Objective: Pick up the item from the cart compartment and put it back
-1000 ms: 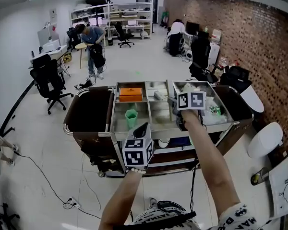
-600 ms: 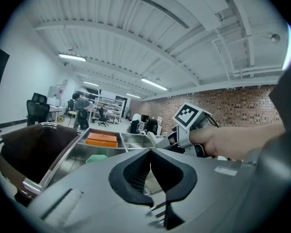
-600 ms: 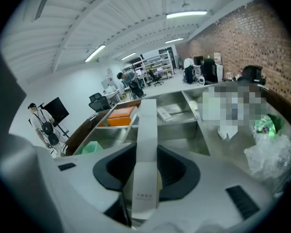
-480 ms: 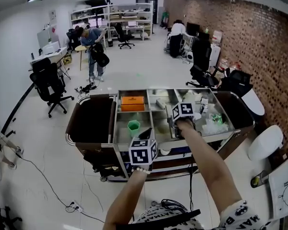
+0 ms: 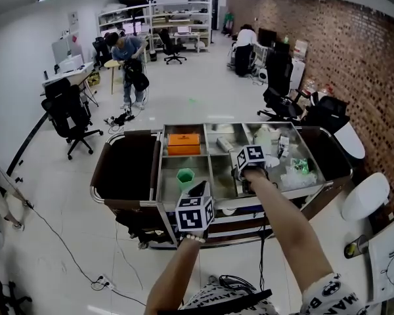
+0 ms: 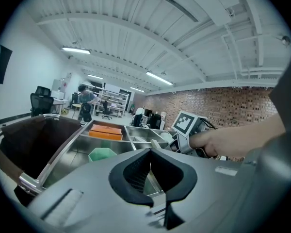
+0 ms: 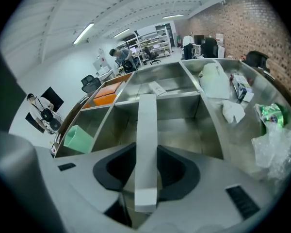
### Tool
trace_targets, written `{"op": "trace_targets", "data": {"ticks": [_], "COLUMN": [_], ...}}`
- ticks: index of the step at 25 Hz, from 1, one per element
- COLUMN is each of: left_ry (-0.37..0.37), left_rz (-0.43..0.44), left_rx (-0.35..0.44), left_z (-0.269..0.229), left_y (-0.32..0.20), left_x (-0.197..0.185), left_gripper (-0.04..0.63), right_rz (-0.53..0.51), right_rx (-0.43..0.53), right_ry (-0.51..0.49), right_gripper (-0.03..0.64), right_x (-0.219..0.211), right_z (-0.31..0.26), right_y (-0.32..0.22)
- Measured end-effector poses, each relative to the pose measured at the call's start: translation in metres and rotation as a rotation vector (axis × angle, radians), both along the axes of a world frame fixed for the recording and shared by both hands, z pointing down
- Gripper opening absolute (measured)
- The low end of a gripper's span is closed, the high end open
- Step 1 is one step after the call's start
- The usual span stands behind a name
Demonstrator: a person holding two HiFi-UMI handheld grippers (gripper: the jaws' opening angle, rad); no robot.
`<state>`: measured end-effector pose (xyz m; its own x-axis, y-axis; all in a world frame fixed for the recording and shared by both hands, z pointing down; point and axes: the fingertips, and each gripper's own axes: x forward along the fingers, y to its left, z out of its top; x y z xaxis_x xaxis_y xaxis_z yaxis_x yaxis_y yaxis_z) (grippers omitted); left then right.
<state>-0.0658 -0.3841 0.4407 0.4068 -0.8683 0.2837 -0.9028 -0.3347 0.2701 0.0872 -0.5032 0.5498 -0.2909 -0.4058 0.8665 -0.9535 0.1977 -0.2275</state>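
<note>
Right hand-held gripper (image 7: 146, 171) clamps long grey box (image 7: 147, 125), its length pointing forward along jaws.

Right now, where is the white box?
Right gripper view: the white box clamped in the right gripper, over the cart's middle near compartment, right of the green cup.

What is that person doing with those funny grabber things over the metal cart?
A person is working over a steel cart with a gripper in each hand. The right gripper is clamped on a long white box, pointing down into the cart's middle compartment. The left gripper hovers close by, its jaws slightly apart with nothing in them, near the green cup.
</note>
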Motion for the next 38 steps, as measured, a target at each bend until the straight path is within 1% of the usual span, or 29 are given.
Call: {"op": "trace_targets", "data": {"ticks": [5, 12, 15, 24, 34, 35, 36, 38], "left_ry": [0.013, 0.023, 0.027, 0.050, 0.055, 0.054, 0.054, 0.057], "left_rz": [0.012, 0.022, 0.022, 0.025, 0.016, 0.015, 0.013, 0.007], "left_rx": [0.003, -0.002, -0.003, 0.005, 0.009, 0.009, 0.010, 0.013], "left_z": [-0.002, 0.002, 0.003, 0.000, 0.000, 0.000, -0.001, -0.001], "left_y": [-0.003, -0.002, -0.003, -0.002, 0.000, 0.000, 0.001, 0.003], "left_x": [0.005, 0.008, 0.007, 0.011, 0.009, 0.008, 0.007, 0.005], "left_gripper": [0.006, 0.006, 0.006, 0.006, 0.006, 0.006, 0.006, 0.006], "right_rz": [-0.019, -0.013, -0.029, -0.054, -0.088, -0.089, -0.089, -0.094], "right_rx": [-0.017, -0.092, -0.132, -0.196, -0.200, -0.196, -0.189, -0.165], "right_ry": [0.016, 0.066, 0.090, 0.136, 0.190, 0.193, 0.193, 0.173], "right_gripper": [0.144, 0.144, 0.144, 0.144, 0.154, 0.162, 0.174, 0.175], "right_x": [-0.002, 0.004, 0.006, 0.007, 0.008, 0.010, 0.010, 0.011], "right_z": [0.002, 0.018, 0.021, 0.041, 0.051, 0.050, 0.047, 0.040], "right_y": [0.007, 0.008, 0.007, 0.011, 0.010, 0.010, 0.009, 0.007]}}
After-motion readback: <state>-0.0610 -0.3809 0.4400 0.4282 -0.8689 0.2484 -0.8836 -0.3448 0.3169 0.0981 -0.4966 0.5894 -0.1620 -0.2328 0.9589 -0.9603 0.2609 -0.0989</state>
